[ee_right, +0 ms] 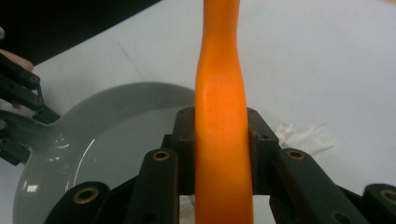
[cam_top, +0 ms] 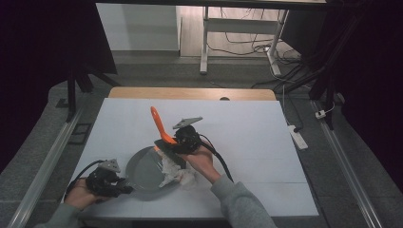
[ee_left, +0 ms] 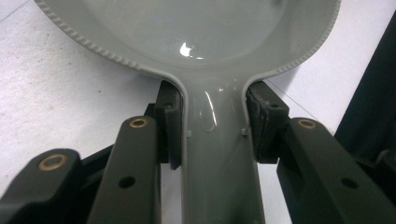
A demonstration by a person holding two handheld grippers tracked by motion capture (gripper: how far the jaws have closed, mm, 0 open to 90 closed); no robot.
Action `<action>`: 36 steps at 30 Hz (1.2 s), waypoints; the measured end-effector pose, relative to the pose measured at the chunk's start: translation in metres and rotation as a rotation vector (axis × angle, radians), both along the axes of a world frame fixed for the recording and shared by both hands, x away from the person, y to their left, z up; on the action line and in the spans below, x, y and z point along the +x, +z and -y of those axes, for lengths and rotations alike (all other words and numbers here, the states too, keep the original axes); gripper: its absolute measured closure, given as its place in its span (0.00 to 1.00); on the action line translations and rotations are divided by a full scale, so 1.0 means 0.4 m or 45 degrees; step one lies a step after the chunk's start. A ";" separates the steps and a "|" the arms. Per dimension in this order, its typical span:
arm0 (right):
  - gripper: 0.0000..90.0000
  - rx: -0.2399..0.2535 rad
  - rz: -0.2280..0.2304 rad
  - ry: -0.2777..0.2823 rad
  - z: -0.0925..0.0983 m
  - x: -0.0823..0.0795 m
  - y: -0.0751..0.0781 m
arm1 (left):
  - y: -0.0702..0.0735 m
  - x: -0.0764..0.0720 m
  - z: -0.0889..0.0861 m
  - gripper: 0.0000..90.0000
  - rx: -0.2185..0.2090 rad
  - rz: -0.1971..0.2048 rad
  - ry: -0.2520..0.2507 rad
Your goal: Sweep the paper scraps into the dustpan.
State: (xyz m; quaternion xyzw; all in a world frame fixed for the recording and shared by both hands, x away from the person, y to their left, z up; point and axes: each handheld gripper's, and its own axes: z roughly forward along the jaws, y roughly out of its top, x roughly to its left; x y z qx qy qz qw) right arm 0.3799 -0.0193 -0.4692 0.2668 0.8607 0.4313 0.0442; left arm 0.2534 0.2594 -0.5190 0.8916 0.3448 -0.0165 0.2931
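Note:
A grey round dustpan (cam_top: 142, 172) lies on the white table at the front left. My left gripper (cam_top: 124, 189) is shut on its short handle (ee_left: 219, 177), with a pad pressed to each side in the left gripper view (ee_left: 215, 126). My right gripper (cam_top: 174, 142) is shut on an orange-handled brush (cam_top: 158, 122), whose handle slants up and to the far left. Its dark head sits at the pan's far right rim. In the right gripper view (ee_right: 222, 140) the orange handle (ee_right: 220, 107) runs straight up between the jaws. White paper scraps (cam_top: 178, 175) lie at the pan's right edge.
The white table top (cam_top: 252, 137) extends to the right and far side, ending in a wooden strip (cam_top: 190, 92). A power strip (cam_top: 297, 137) lies on the floor at the right. A white desk frame (cam_top: 205, 42) and cables stand beyond the table.

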 end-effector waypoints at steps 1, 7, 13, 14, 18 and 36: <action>0.78 0.014 0.011 -0.008 0.004 -0.001 0.008 | 0.000 0.000 0.000 0.69 0.000 0.000 -0.001; 0.78 0.034 0.103 -0.135 0.058 0.043 0.040 | 0.000 0.000 0.000 0.69 -0.002 -0.001 0.000; 0.78 -0.046 0.109 -0.242 0.080 0.120 0.030 | -0.001 0.000 -0.001 0.69 -0.003 -0.003 0.000; 0.78 -0.055 0.102 -0.254 0.080 0.133 0.026 | -0.002 0.000 -0.001 0.69 -0.005 -0.004 0.000; 0.78 -0.064 0.089 -0.280 0.079 0.168 0.014 | -0.002 0.001 -0.002 0.69 -0.008 -0.007 0.000; 0.78 -0.167 0.034 -0.281 0.030 0.217 -0.022 | -0.003 0.001 -0.005 0.69 -0.012 -0.004 0.010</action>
